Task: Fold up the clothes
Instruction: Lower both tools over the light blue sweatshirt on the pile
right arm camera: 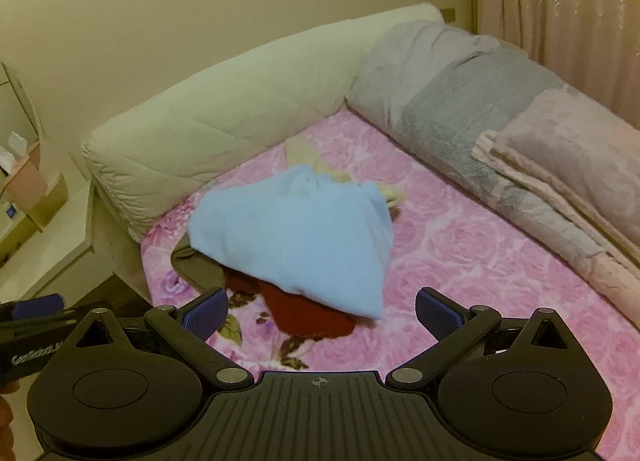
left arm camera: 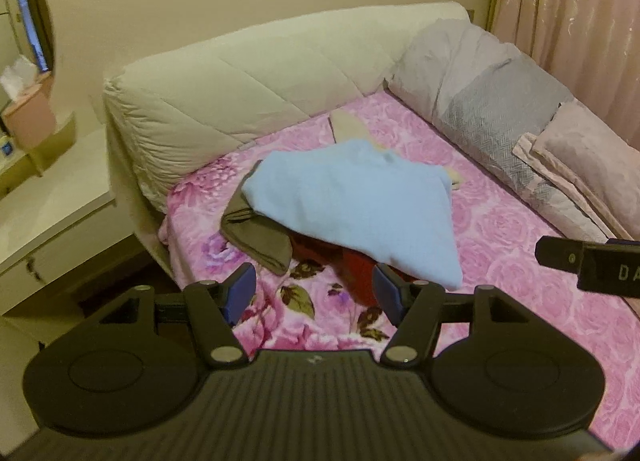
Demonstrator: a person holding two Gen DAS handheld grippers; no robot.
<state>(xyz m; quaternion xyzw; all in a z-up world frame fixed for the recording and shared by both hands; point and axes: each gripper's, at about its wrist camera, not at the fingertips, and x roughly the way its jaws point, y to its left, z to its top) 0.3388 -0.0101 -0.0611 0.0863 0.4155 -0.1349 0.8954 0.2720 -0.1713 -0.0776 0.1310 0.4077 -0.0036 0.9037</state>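
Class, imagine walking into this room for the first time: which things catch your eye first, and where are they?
A light blue garment lies heaped mid-bed on the pink floral blanket, covering a red garment and an olive one. Both tongs, left and right, hover open before the pile.

Ahead of me a towel [right arm camera: 292, 237] lies atop other clothes [right arm camera: 308, 313] mid-bed [right arm camera: 480, 261], headboard [right arm camera: 208, 121] behind, bedding [right arm camera: 500, 121] right.
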